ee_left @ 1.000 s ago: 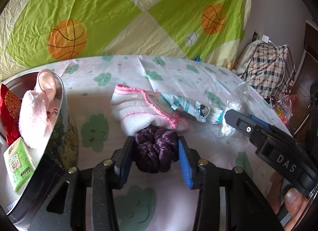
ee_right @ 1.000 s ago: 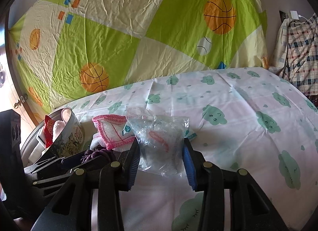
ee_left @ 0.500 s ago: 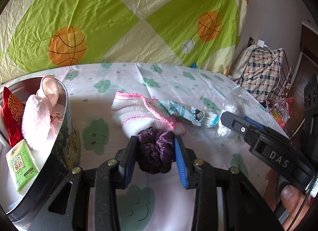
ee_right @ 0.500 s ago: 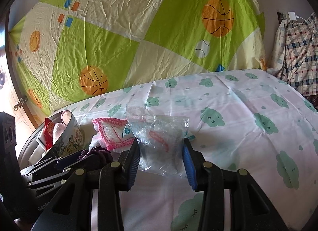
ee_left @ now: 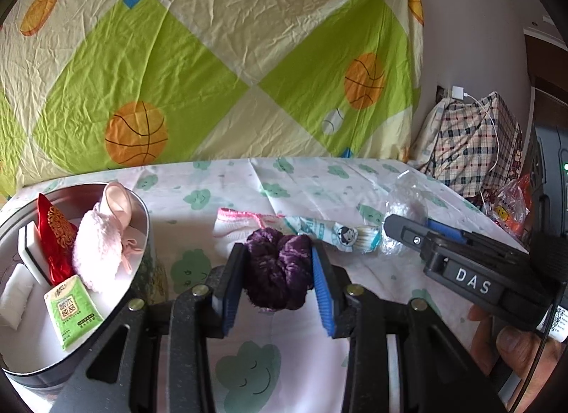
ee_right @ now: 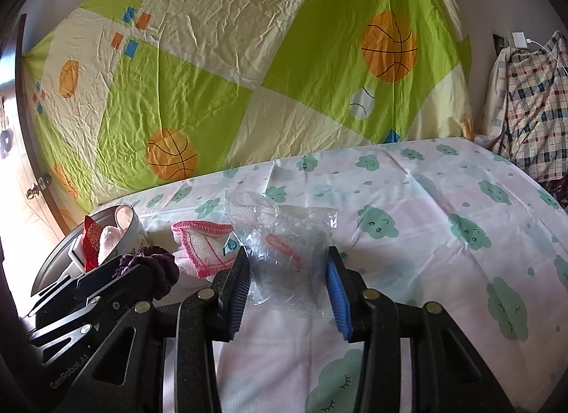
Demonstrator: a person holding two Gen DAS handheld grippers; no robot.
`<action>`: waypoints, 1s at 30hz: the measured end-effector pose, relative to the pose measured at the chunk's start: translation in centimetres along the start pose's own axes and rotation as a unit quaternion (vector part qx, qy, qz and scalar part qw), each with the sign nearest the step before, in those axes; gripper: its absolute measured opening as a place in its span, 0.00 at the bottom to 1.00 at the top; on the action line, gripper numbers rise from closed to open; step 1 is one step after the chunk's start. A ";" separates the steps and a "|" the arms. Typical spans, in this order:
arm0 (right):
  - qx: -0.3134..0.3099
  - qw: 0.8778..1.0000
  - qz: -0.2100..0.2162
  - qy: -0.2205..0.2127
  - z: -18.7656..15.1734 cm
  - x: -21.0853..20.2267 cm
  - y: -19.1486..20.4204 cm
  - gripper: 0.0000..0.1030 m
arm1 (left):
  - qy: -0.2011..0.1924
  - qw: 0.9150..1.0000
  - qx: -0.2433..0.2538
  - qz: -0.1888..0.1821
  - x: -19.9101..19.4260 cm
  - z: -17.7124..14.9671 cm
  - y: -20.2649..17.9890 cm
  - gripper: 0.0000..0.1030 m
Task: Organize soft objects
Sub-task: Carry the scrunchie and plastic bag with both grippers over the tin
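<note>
1. Round tin (ee_left: 142, 232), at 9 o'clock from your left gripper (ee_left: 277, 281): it holds a pink plush piece (ee_left: 97, 249), a red embroidered pouch (ee_left: 56, 239), a green tissue pack (ee_left: 72, 310), and white blocks against its left wall
2. Purple scrunchie (ee_left: 275, 267): your left gripper's blue pads press on it from both sides, jaws narrow, the piece lifted off the sheet
3. Clear plastic bag (ee_right: 284, 253): it sits between your right gripper's (ee_right: 287, 288) pads; the left pad touches the film, and you cannot tell whether the right one does
4. White cloth with pink trim (ee_left: 238, 226) and a printed packet (ee_left: 330, 233): at 12 o'clock beyond the scrunchie, lying on the sheet between tin and bag
5. Cloud-print bed sheet (ee_right: 443, 200): bare from 12 to 3 o'clock of your right gripper
6. Edges: basketball-print sheet (ee_right: 284, 68) hangs along the far side; plaid bundle (ee_right: 532, 104) at 2 o'clock
</note>
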State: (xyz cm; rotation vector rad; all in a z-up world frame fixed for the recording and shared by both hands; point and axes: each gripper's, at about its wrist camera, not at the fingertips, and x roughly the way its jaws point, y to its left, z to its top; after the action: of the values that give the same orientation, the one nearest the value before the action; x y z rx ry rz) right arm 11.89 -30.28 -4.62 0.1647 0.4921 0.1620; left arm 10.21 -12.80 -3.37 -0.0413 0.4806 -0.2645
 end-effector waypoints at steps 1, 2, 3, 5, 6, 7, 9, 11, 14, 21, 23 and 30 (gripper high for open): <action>0.000 1.000 0.000 -0.002 0.0 -0.1 0.0 0.42 | -0.003 1.000 -0.001 0.001 -0.1 0.0 0.1 0.35; -0.001 1.000 0.000 -0.003 0.0 -0.1 0.0 0.42 | -0.006 1.000 -0.001 0.002 -0.2 0.0 0.1 0.35; -0.001 1.000 0.000 -0.005 0.0 -0.2 0.0 0.42 | -0.009 1.000 -0.001 0.003 -0.3 0.0 0.1 0.35; -0.002 1.000 0.000 -0.010 0.0 -0.4 0.0 0.42 | -0.015 1.000 -0.001 0.005 -0.5 0.0 0.1 0.35; -0.002 1.000 -0.001 -0.013 0.0 -0.5 0.1 0.42 | -0.017 1.000 0.001 0.007 -0.6 0.0 0.0 0.35; -0.003 1.000 -0.002 -0.016 0.0 -0.6 0.1 0.42 | -0.020 1.000 0.001 0.008 -0.8 0.0 0.0 0.35; -0.006 1.000 -0.004 -0.023 0.0 -0.9 0.3 0.42 | -0.025 1.000 0.004 0.011 -1.0 -0.1 0.0 0.35; -0.010 0.999 -0.008 -0.031 -0.1 -1.1 0.4 0.42 | -0.031 0.999 0.007 0.014 -1.3 -0.2 0.0 0.35; -0.018 0.999 -0.013 -0.041 -0.1 -1.5 0.7 0.42 | -0.039 0.999 0.008 0.018 -1.7 -0.3 0.1 0.35; -0.024 0.998 -0.020 -0.056 -0.1 -2.0 0.9 0.42 | -0.049 0.998 0.006 0.028 -2.3 -0.4 0.6 0.35; -0.024 0.998 -0.021 -0.060 -0.2 -2.2 0.9 0.42 | -0.052 0.998 0.006 0.032 -2.5 -0.5 0.8 0.35; -0.030 0.997 -0.023 -0.067 -0.2 -2.4 1.3 0.42 | -0.061 0.997 -0.001 0.037 -3.4 -0.7 1.3 0.35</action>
State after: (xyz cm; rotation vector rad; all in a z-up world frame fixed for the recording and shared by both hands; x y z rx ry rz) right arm 9.56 -29.46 -3.44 0.1045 0.3568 0.1196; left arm 7.26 -10.60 -2.62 -0.0407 0.3597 -0.1877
